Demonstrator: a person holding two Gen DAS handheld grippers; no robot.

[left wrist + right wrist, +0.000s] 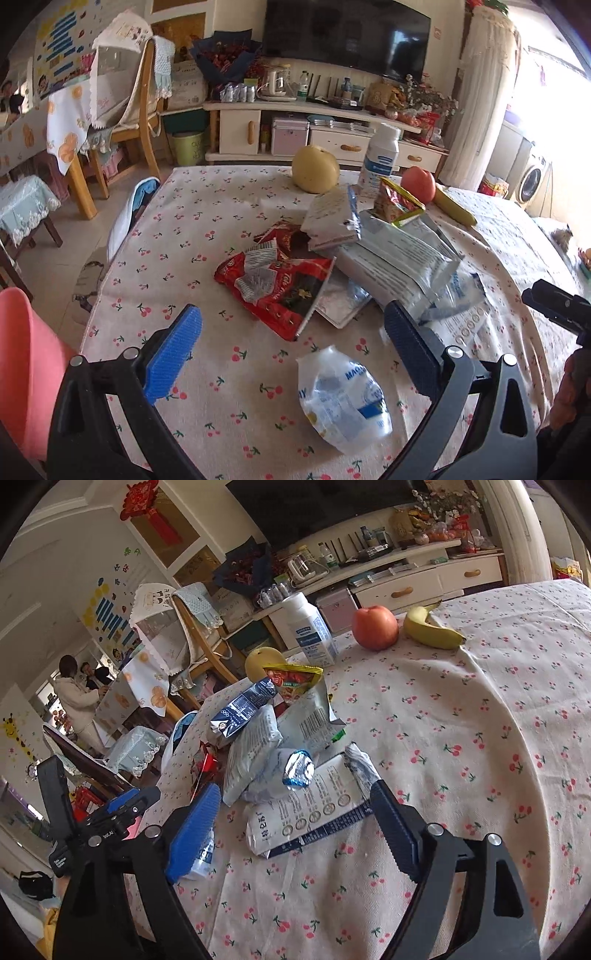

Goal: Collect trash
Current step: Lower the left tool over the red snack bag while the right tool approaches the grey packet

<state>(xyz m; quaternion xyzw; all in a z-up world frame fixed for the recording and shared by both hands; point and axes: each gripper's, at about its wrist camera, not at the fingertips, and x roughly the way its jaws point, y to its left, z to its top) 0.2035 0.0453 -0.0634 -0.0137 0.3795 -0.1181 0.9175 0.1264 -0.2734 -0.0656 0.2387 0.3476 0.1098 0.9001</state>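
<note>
A pile of empty wrappers lies on the cherry-print tablecloth (pixel 207 229). It holds a red snack bag (pixel 280 291), silver and white pouches (pixel 391 254) and a yellow-red sachet (pixel 397 201). A crumpled clear wrapper (pixel 343 398) lies apart, nearer me, between and below the fingers of my left gripper (pixel 291 350), which is open and touches nothing. My right gripper (pixel 295 830) stands open around a flat white pouch (pixel 306 812); its pads do not press on it. A blue foil scrap (pixel 299 770) tops the pile there.
A pear (pixel 316 168), a white bottle (pixel 380 158), an apple (pixel 417 182) and a banana (pixel 454 206) stand behind the pile. A pink bin (pixel 26 369) sits at my left by the table edge. Chairs and a TV cabinet (pixel 332 144) lie beyond.
</note>
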